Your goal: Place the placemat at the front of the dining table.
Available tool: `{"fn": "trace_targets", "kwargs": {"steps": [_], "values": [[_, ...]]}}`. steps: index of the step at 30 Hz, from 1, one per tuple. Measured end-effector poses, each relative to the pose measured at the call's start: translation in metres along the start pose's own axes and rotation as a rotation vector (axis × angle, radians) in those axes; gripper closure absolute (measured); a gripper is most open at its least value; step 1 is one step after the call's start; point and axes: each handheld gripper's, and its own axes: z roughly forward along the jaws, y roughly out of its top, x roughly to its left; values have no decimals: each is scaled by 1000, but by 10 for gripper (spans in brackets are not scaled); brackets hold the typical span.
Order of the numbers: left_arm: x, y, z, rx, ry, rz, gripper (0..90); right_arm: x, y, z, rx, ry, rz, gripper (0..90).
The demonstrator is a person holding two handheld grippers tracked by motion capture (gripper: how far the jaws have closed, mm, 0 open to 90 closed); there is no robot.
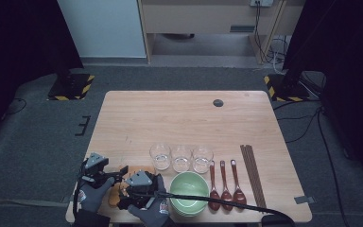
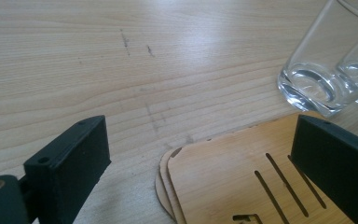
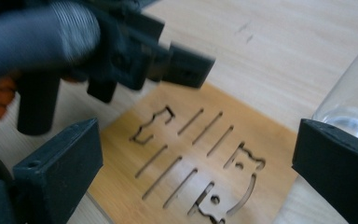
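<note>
Item: stack of thin wooden coasters (image 3: 191, 158), cut through with slots and small figure shapes, lying flat at the near left corner of the surface (image 1: 170, 118). In the left claw view we count at least two edges (image 2: 165, 182), one coaster offset slightly over the other.

Left claw (image 1: 116, 175): jaws wide apart, holding nothing, set low over the far left corner of the stack. We judge it is there to steady or lift the stack.

Right claw (image 1: 142, 195): jaws likewise wide apart and empty, straddling the coasters from the near side, aimed along the top face. We judge the two claws come from opposite sides because a thin flat piece gives little edge to pinch.

Adjacent: three clear glasses (image 1: 181, 157) in a row just beyond the stack, the nearest (image 2: 317, 79) close by its corner; green bowl (image 1: 189, 189) to the right; three dark red spoons (image 1: 226, 182); dark chopsticks (image 1: 253, 175) further right. The layout reads as a place setting, the coasters likely meant for the glasses.
</note>
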Motion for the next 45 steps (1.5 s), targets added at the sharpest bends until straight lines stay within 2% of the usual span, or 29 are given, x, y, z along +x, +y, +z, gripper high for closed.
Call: {"fn": "trace_targets", "kwargs": {"steps": [5,7,10,17,27,29,32,36,38,40,42,45], "values": [[-5,0,4,15,-13,13,34,0,-12,11,55,-42,-6,12],[-10,-2,8,37,-21,30,33,1,-16,14,73,-50,-1,10],[-13,-2,11,51,-29,45,32,1,-18,17,85,-60,-2,7],[-18,-5,19,92,-37,74,28,-2,-27,27,134,-117,-4,4],[-24,-7,26,112,-18,116,14,-6,-29,31,137,-100,58,2],[-26,-7,28,119,-8,150,0,-6,-29,32,138,-95,72,2],[-27,-7,29,128,5,173,0,-7,-29,33,134,-91,75,2],[-27,-8,30,125,16,178,0,-7,-29,33,130,-91,76,2],[-25,-7,30,130,12,162,0,-7,-29,34,127,-91,76,2],[-19,-8,32,144,-18,105,0,-7,-29,34,126,-90,76,2],[-18,-8,32,145,-25,111,0,-7,-29,35,125,-86,82,2],[-19,-8,32,142,-15,103,0,-8,-29,36,126,-84,83,1]]}}
